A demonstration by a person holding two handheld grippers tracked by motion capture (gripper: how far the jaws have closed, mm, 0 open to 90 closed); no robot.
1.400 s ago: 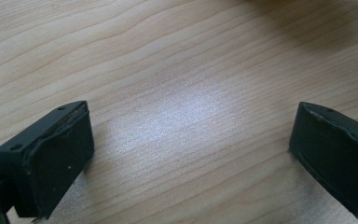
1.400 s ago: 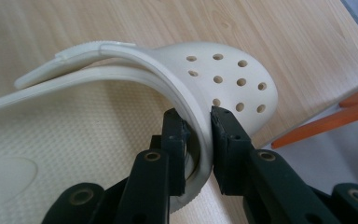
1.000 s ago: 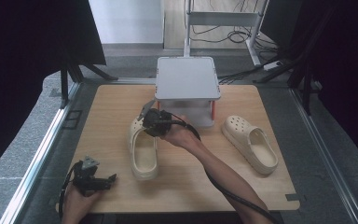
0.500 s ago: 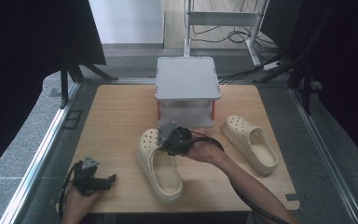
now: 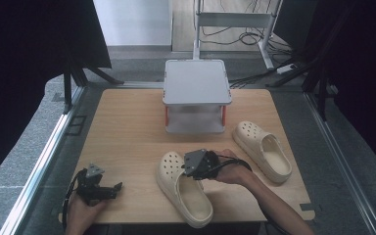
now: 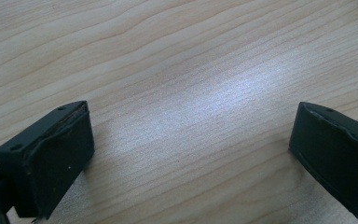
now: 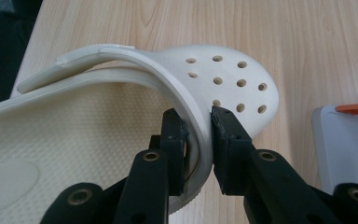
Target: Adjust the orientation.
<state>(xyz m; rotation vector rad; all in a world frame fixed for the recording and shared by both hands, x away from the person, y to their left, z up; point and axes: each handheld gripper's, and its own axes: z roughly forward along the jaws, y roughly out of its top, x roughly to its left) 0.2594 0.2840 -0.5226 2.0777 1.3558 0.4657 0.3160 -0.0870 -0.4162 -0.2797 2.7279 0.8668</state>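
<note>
Cream clog [image 5: 183, 188] sits near the table's [image 5: 127, 132] front edge, right gripper [image 7: 198, 140] pinching its upper rim; slide it gently, level, alongside its mate [image 5: 263, 151]. Left gripper [image 6: 191, 154] rests spread.

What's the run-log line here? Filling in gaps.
right gripper: shut on clog | left gripper: open, idle | second clog: on table

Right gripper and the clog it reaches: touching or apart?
Touching. In the right gripper view the right gripper has its jaws clamped on the upper edge of the cream clog, one inside, one outside.
</note>
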